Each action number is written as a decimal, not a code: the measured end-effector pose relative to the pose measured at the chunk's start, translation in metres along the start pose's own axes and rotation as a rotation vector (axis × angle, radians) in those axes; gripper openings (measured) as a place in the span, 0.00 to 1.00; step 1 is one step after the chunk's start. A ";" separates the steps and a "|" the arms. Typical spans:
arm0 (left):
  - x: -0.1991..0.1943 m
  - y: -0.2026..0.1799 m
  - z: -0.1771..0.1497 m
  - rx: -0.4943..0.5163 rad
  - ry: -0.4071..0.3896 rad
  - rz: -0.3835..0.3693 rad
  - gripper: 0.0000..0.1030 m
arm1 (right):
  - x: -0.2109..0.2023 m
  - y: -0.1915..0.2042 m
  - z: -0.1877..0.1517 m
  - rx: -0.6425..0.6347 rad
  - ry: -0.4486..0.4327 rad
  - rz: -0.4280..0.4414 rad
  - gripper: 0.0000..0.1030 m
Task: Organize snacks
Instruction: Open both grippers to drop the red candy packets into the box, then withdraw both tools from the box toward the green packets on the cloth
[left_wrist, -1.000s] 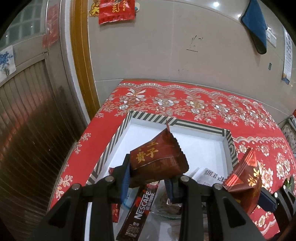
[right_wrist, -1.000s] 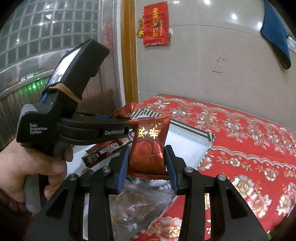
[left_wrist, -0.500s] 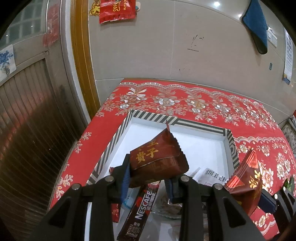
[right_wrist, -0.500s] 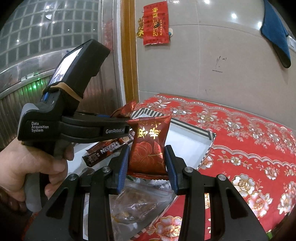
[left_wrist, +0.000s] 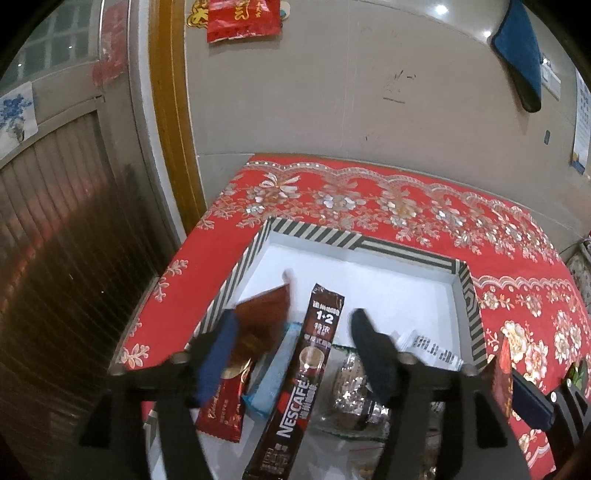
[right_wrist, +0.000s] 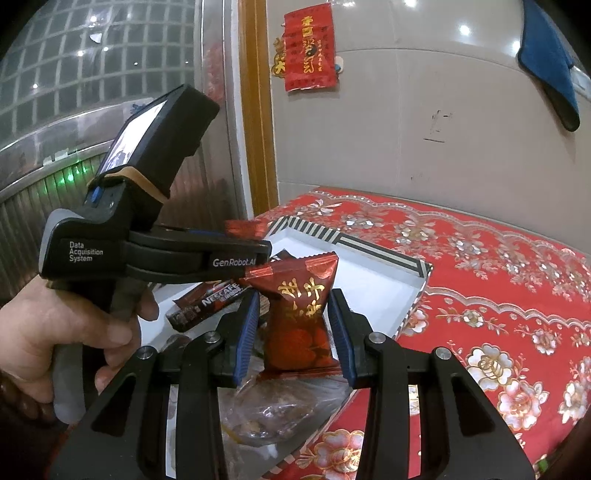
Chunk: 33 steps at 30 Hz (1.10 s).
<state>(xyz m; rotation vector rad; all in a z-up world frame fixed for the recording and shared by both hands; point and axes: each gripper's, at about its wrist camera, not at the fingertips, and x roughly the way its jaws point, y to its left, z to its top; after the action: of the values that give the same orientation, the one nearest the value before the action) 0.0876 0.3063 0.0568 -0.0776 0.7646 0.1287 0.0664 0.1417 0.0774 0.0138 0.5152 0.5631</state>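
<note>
Left hand-held gripper (left_wrist: 291, 332) spread wide above tray (left_wrist: 364, 245), right hand-held gripper (right_wrist: 291, 325) clamps red packet (right_wrist: 297, 314).

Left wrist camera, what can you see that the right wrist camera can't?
Only the left wrist view shows the light blue flat packet and the white barcode label. Only the right wrist view shows the person's left hand and the gold writing on the dark red snack packet in the right gripper. Both show the brown Nescafe stick, the striped white box and the red flowered tablecloth.
</note>
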 end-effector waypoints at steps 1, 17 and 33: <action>-0.002 0.000 0.000 0.001 -0.010 0.002 0.72 | -0.001 -0.001 0.000 0.004 -0.006 0.004 0.36; -0.007 0.007 0.003 -0.022 -0.038 0.003 0.81 | -0.017 -0.003 0.003 0.009 -0.106 -0.006 0.55; -0.007 0.008 0.002 -0.032 -0.041 0.005 0.94 | -0.076 -0.040 -0.006 0.085 -0.101 -0.118 0.65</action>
<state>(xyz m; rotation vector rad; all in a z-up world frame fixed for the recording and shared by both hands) 0.0832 0.3136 0.0627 -0.1035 0.7215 0.1468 0.0287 0.0679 0.1019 0.0917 0.4379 0.4226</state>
